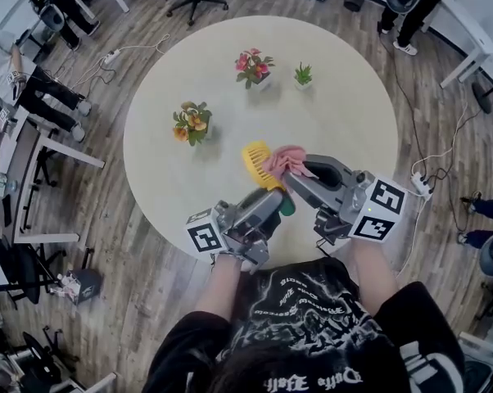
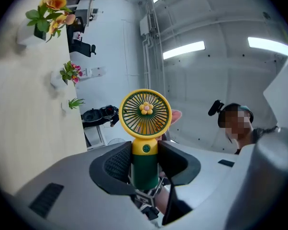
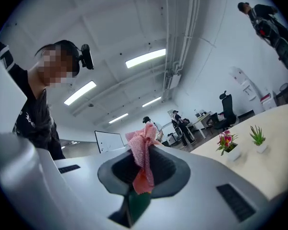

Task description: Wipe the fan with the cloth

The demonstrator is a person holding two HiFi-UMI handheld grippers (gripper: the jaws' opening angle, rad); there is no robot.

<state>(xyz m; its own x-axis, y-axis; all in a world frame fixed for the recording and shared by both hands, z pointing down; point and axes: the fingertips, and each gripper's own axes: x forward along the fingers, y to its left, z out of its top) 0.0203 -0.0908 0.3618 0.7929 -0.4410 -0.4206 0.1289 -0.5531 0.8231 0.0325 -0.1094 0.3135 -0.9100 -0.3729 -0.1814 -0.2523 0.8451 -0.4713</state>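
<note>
**Wipe step: fan clamped on the left, cloth on the right, both above the table's near edge**

The left gripper (image 2: 145, 164) has its jaws part-way closed on the green handle of the fan (image 2: 145, 110), and the yellow grille stands upright past the jaw tips. The right gripper (image 3: 144, 169) is pinched on the pink cloth (image 3: 143, 152), leaving a loose bunch beyond its tips. In the head view the cloth lies at the far side of the fan head, but contact cannot be confirmed. Hold the handle firm and steady. Lead with the loose bunch, not the jaw tips, and use light strokes across the grille. Turn the fan to reach its 2 faces. Stay on the near side of the table (image 1: 328, 121), away from the 3 potted plants (image 1: 192, 124).
</note>
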